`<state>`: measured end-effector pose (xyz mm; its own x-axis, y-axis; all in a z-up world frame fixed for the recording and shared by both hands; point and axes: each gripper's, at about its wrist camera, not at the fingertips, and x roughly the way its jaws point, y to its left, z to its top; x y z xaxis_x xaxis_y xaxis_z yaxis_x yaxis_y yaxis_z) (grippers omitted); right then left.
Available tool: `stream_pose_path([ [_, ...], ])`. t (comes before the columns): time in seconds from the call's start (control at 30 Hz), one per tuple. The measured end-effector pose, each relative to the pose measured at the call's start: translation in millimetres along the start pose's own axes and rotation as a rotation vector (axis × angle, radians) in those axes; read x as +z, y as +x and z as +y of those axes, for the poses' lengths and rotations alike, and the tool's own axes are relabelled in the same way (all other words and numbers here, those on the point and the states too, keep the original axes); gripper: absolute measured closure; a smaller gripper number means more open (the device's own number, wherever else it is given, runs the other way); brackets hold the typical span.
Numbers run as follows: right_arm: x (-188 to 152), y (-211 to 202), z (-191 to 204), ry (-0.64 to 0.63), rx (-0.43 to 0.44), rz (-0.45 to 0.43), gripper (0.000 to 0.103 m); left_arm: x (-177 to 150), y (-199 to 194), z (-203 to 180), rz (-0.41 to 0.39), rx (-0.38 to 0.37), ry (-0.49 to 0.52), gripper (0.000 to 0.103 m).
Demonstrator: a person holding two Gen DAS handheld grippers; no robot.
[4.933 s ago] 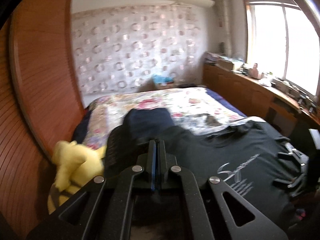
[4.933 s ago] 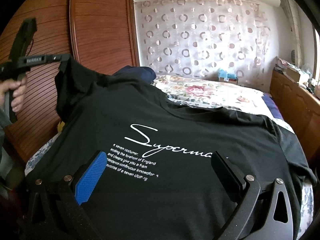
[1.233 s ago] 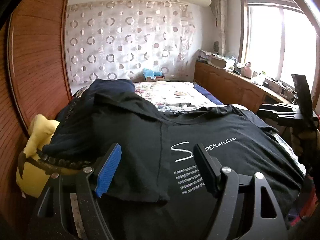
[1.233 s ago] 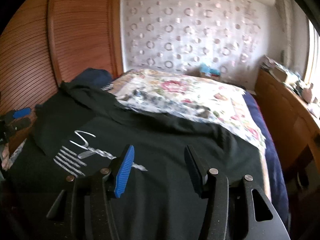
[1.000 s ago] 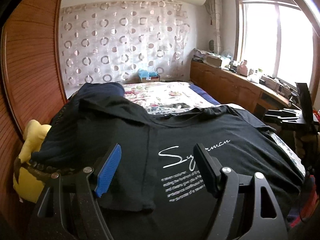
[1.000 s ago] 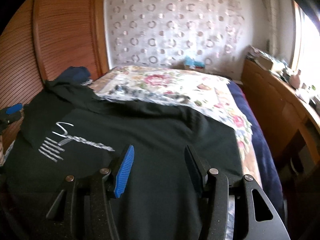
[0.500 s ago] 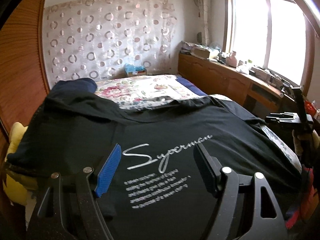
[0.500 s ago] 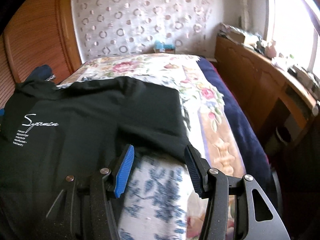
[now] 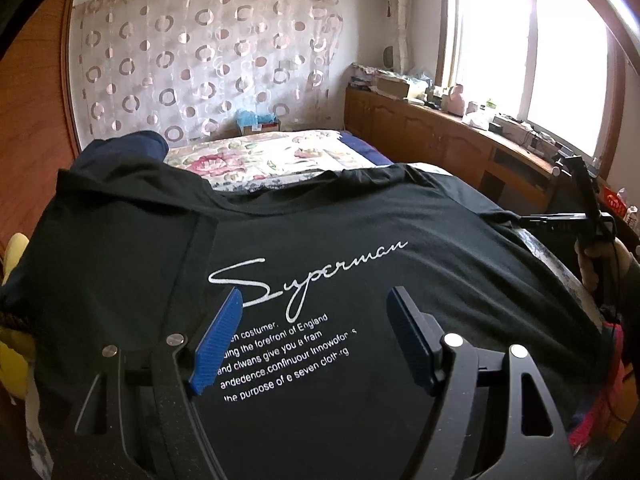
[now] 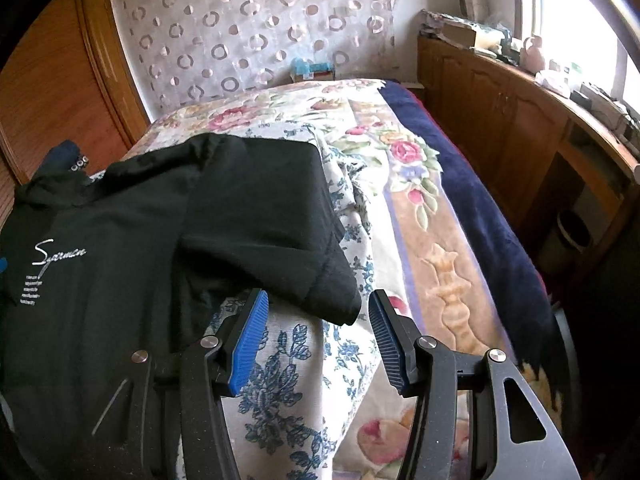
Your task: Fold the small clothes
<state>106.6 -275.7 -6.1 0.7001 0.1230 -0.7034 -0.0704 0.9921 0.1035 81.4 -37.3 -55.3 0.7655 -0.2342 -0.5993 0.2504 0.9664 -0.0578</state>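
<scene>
Sleeve [image 10: 280,240] lies between your wide-open, empty right gripper [image 10: 318,334], lined up to grab; left gripper [image 9: 316,336] gapes empty over shirt [image 9: 360,248].

One black T-shirt [image 9: 320,248], one bed [image 10: 400,184], two claws, one yellow plush toy [image 9: 12,256], one navy garment [image 9: 124,148].

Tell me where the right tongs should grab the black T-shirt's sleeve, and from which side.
Probably the sleeve's loose corner, which lies flat on the floral bedspread just ahead of the open right tongs. Come straight forward, low, from the near edge.
</scene>
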Motion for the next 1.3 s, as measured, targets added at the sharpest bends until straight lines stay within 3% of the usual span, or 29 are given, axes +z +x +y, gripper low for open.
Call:
stream_pose_path([
  [0.2, 7.9, -1.2, 5.9, -0.041, -0.016, 0.010, 0.065, -2.7, 0.8, -1.1, 0.001, 0.000, 0.000, 0.028],
  [0.37, 6.8, -6.7, 3.8, -0.101, -0.044, -0.009, 0.092, -3.6, 1.2, -2.3, 0.002, 0.000, -0.001, 0.028],
  [0.47, 5.7, -11.7, 5.7, -0.138, -0.081, -0.061, 0.096, -3.8, 1.0, -1.4, 0.001, 0.002, -0.003, 0.028],
  [0.57, 9.3, -30.3, 25.9, -0.167, -0.081, -0.138, 0.096, -6.2, 1.2, 0.2, -0.002, 0.004, -0.008, 0.028],
  [0.67, 7.0, -55.1, 57.6, -0.214, -0.032, -0.218, 0.096, -6.9, -0.5, 1.3, -0.008, 0.007, -0.014, 0.028],
  [0.77, 3.5, -65.9, 88.3, -0.272, 0.033, -0.241, 0.096, -6.9, -2.3, 3.0, -0.014, 0.009, -0.018, 0.028],
  [0.9, -20.2, -63.5, 121.8, -0.345, 0.115, -0.194, 0.096, -6.2, -5.0, 4.8, -0.019, 0.011, -0.024, 0.028],
  [1.03, -50.4, -45.2, 126.5, -0.356, 0.128, -0.082, 0.096, -7.9, -6.9, 7.2, -0.023, 0.010, -0.030, 0.028],
  [1.2, -73.4, -48.6, 115.4, -0.339, 0.102, -0.023, 0.082, -7.7, -9.3, 12.1, -0.032, 0.014, -0.044, 0.028],
  [1.27, -77.5, -58.9, 112.9, -0.331, 0.094, -0.023, 0.062, -7.4, -10.5, 13.1, -0.037, 0.015, -0.050, 0.028],
  [1.3, -75.5, -60.3, 109.4, -0.325, 0.096, -0.027, 0.061, -7.9, -11.2, 13.5, -0.040, 0.015, -0.052, 0.027],
])
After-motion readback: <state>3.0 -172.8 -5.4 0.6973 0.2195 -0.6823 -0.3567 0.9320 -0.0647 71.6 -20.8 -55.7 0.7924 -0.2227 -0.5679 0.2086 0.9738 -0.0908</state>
